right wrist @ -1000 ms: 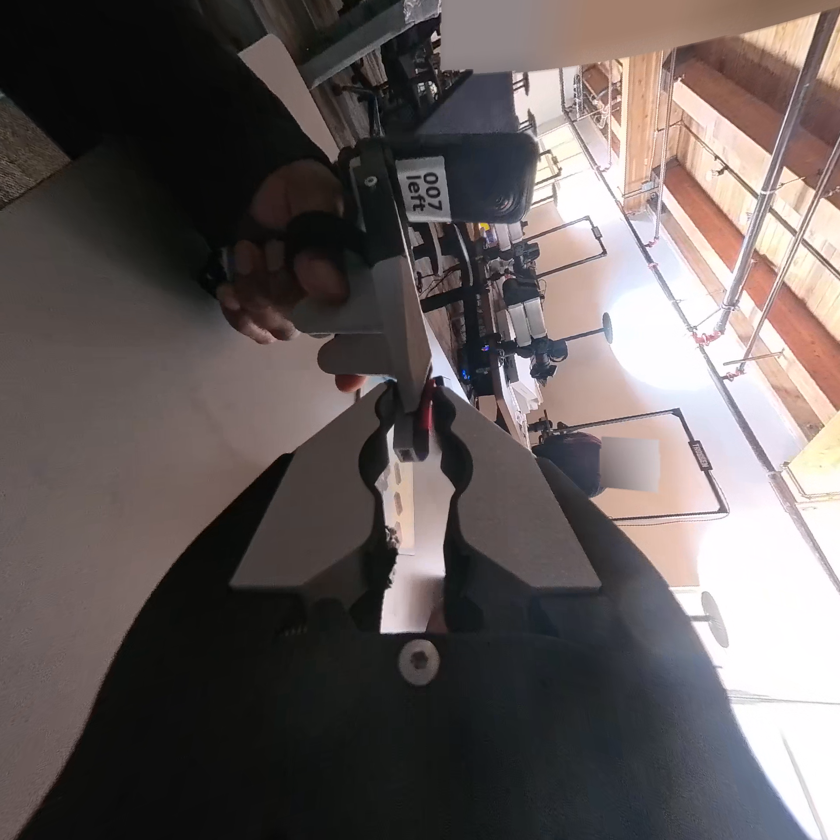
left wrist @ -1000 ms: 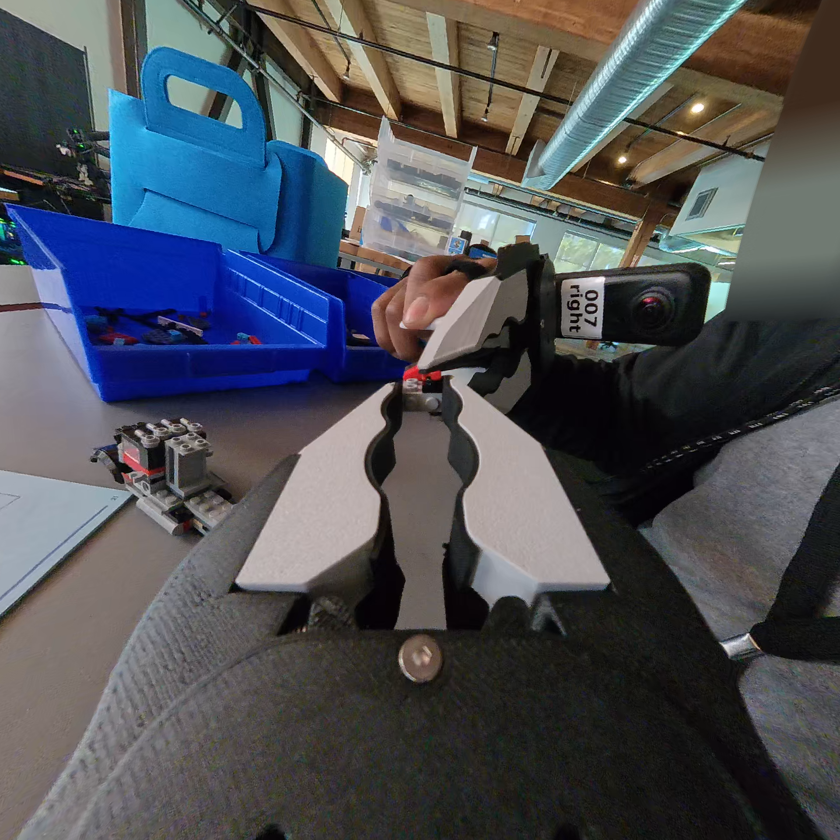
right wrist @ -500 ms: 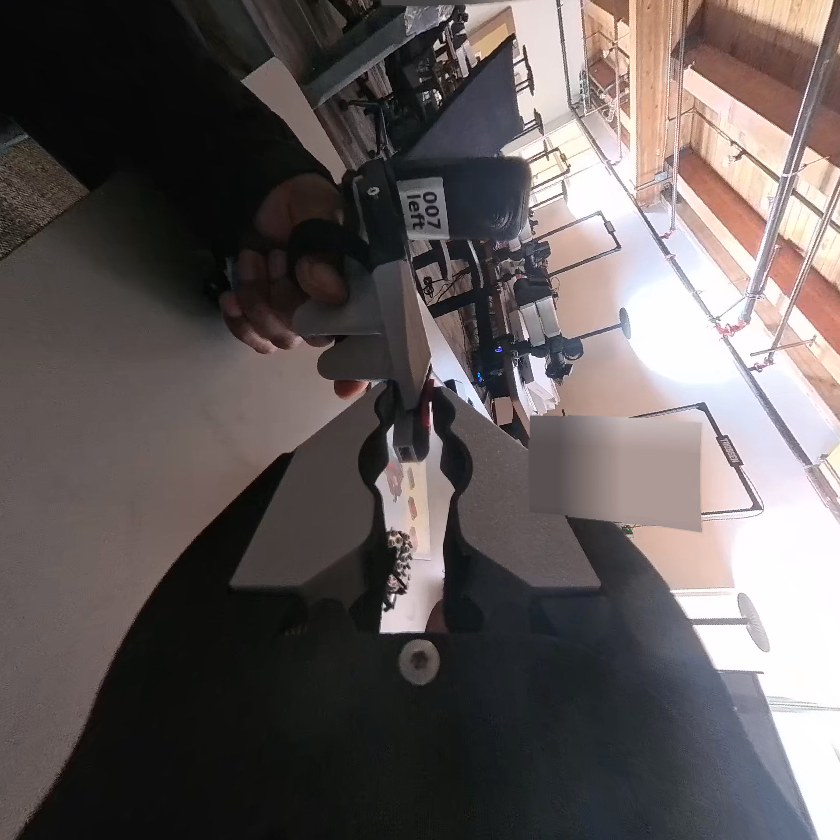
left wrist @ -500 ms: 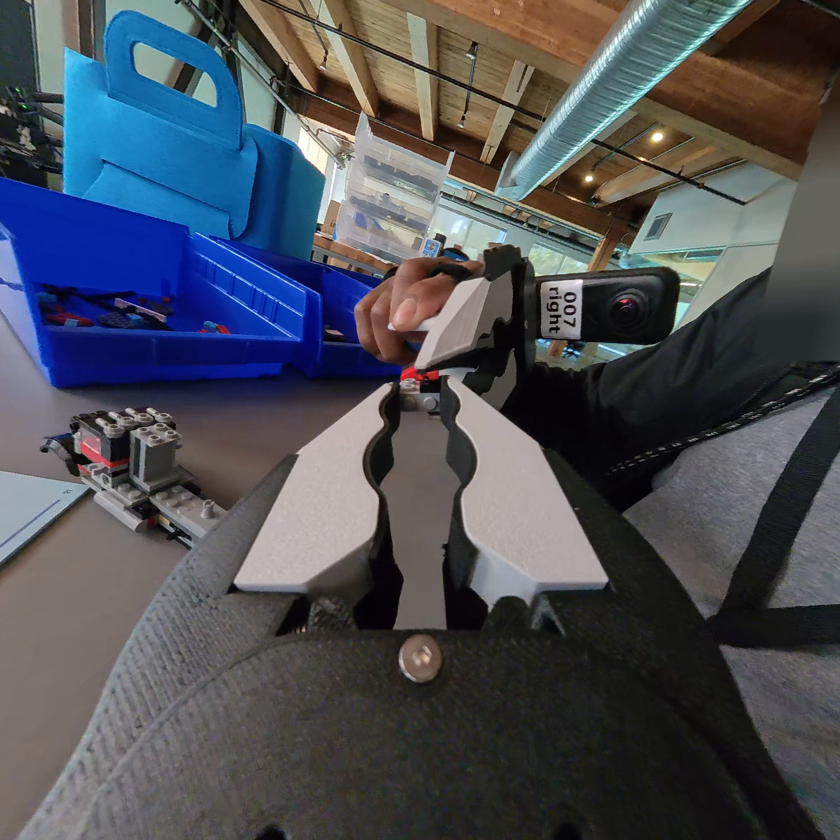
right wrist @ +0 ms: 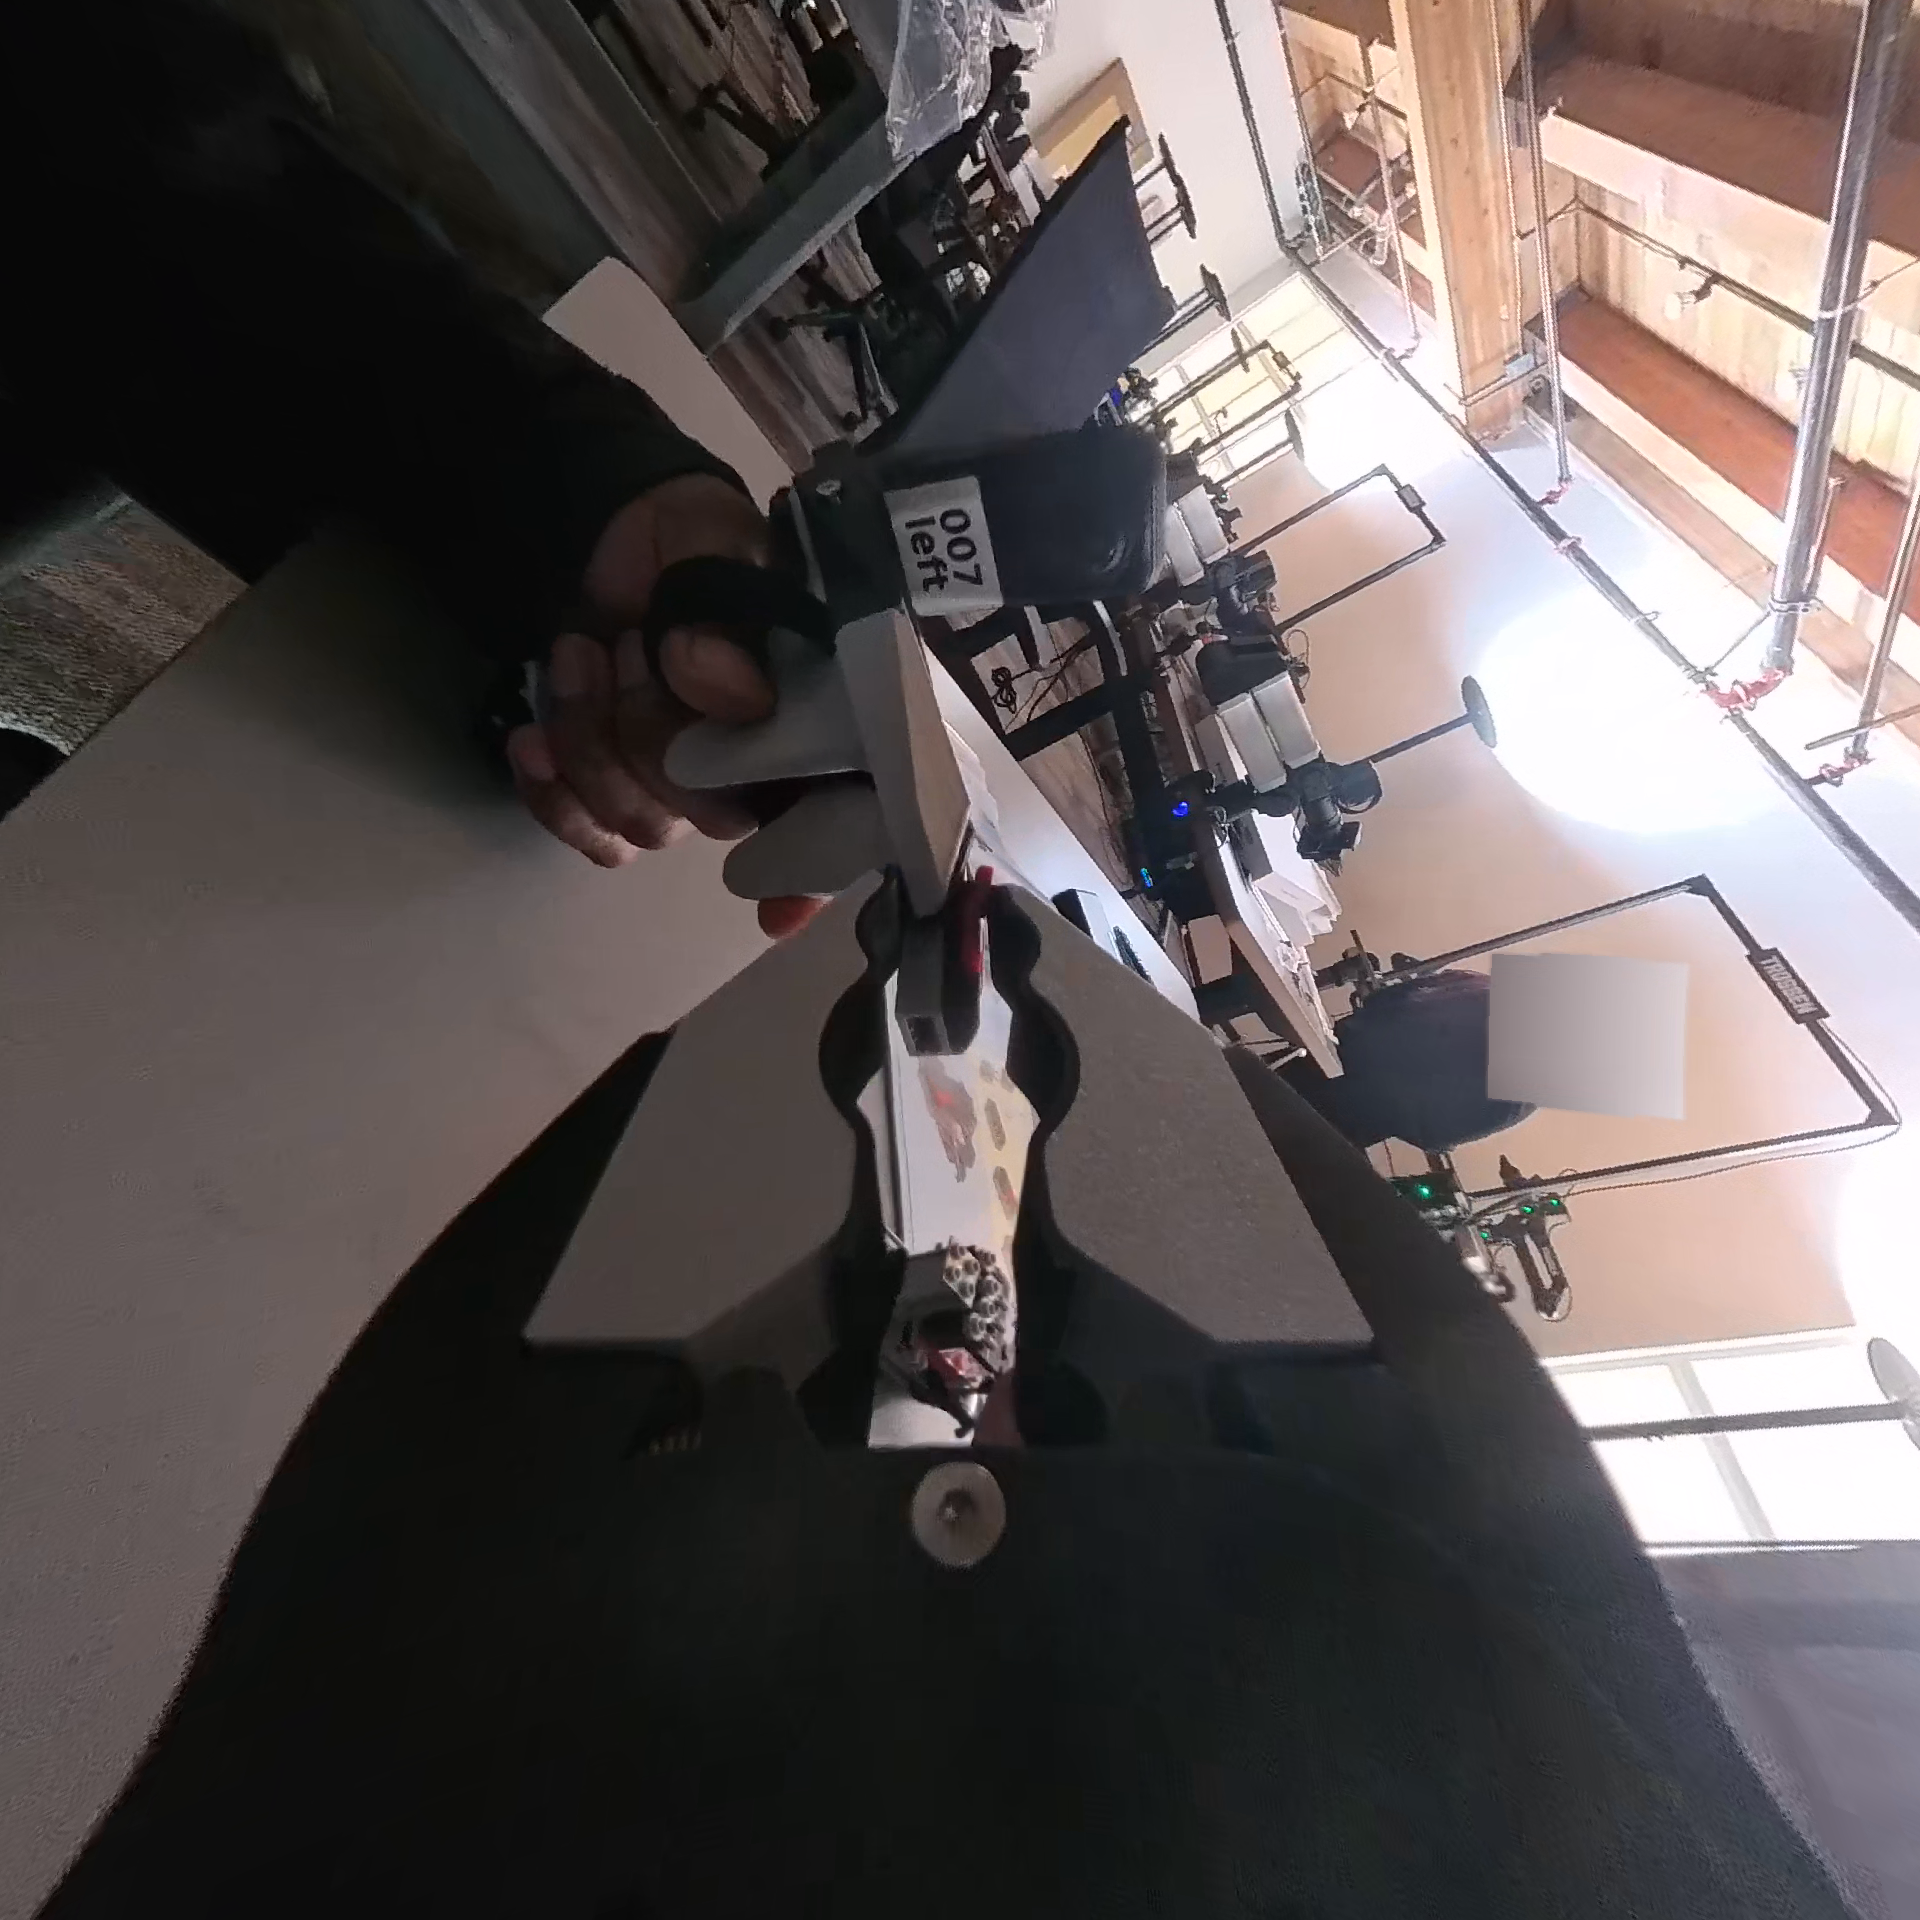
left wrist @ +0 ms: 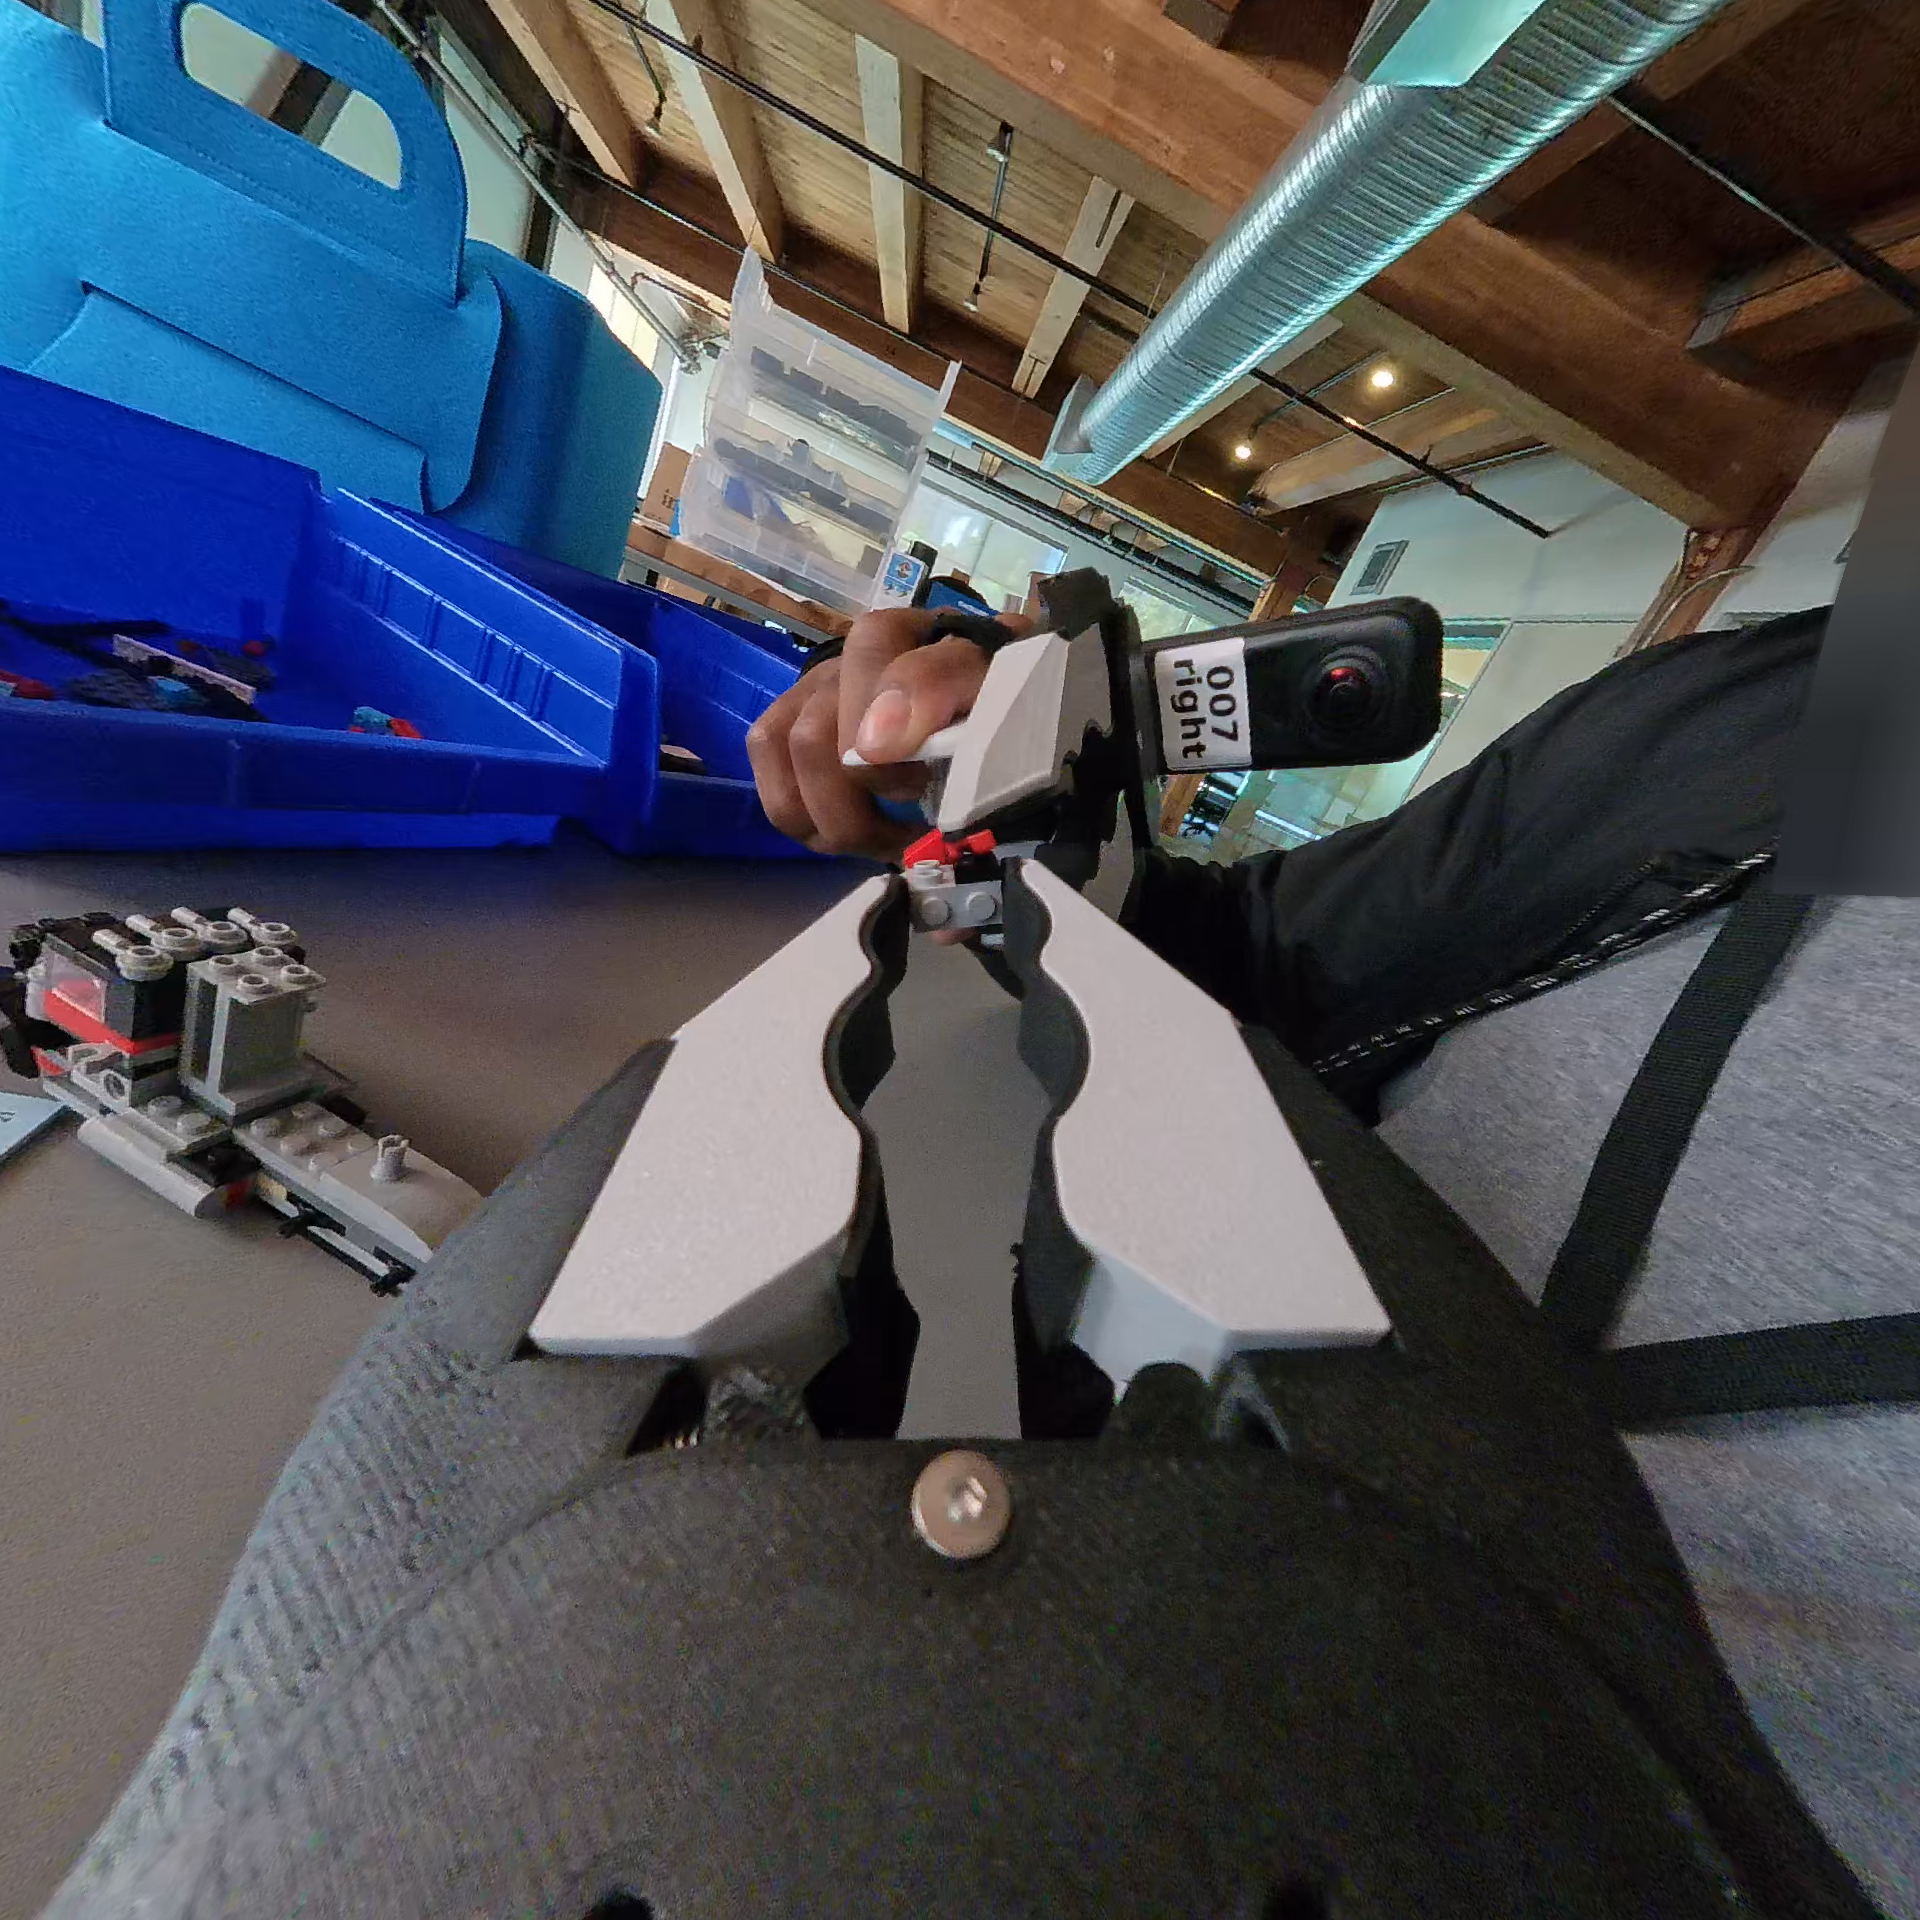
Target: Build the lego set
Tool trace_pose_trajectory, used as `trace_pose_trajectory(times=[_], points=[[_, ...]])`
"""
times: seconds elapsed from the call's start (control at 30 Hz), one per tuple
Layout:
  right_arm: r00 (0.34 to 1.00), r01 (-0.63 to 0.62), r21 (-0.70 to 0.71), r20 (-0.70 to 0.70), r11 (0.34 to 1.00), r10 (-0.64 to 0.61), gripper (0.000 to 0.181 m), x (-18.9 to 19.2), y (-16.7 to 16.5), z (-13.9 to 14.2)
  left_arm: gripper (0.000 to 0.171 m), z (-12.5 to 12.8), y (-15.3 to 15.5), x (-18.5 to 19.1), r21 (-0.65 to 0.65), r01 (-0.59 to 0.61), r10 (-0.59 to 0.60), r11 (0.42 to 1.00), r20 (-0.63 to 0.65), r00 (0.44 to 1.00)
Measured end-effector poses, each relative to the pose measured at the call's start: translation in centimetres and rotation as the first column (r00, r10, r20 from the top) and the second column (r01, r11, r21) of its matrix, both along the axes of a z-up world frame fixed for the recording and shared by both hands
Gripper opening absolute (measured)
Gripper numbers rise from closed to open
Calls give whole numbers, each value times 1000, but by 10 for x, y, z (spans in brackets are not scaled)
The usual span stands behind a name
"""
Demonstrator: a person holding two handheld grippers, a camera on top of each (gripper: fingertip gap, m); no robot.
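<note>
My left gripper (left wrist: 958,906) is shut on a small grey studded brick (left wrist: 961,908) held above the table. A red and black piece (left wrist: 940,847) sits on top of it. My right gripper (left wrist: 971,831) reaches in from above and clamps the same small stack. In the right wrist view, my right gripper (right wrist: 940,940) is shut on the grey brick (right wrist: 920,987) and the red piece (right wrist: 971,925), with the left gripper's fingers (right wrist: 904,769) meeting it edge-on. The partly built grey, black and red model (left wrist: 177,1039) stands on the table at left, apart from both grippers.
Blue bins (left wrist: 312,665) with loose pieces stand at the back left, with a blue felt bag (left wrist: 260,260) behind them. The instruction sheet (right wrist: 956,1122) and the model (right wrist: 961,1299) show between the right fingers. A person's dark sleeve (left wrist: 1455,883) is at right. Less than 4 cm separates the two grippers' tips.
Both grippers stay clamped on the small stack and have swung together. The model has slid left in the left view and has come into sight between the right fingers.
</note>
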State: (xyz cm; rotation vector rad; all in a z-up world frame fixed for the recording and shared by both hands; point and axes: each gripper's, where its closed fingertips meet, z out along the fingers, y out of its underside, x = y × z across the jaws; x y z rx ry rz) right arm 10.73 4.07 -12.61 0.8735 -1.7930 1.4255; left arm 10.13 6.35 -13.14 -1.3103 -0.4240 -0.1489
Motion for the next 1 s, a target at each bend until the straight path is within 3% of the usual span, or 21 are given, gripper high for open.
trace_pose_trajectory(times=[0.6, 1.0], points=[[998, -65, 179, 28, 982, 61, 16, 3, 3, -15, 16, -13, 5, 2, -59, 58, -52, 997, 102, 993], [994, -64, 141, 100, 988, 51, 16, 3, 2, -12, 17, -10, 4, 3, -46, 54, -50, 997, 90, 995]])
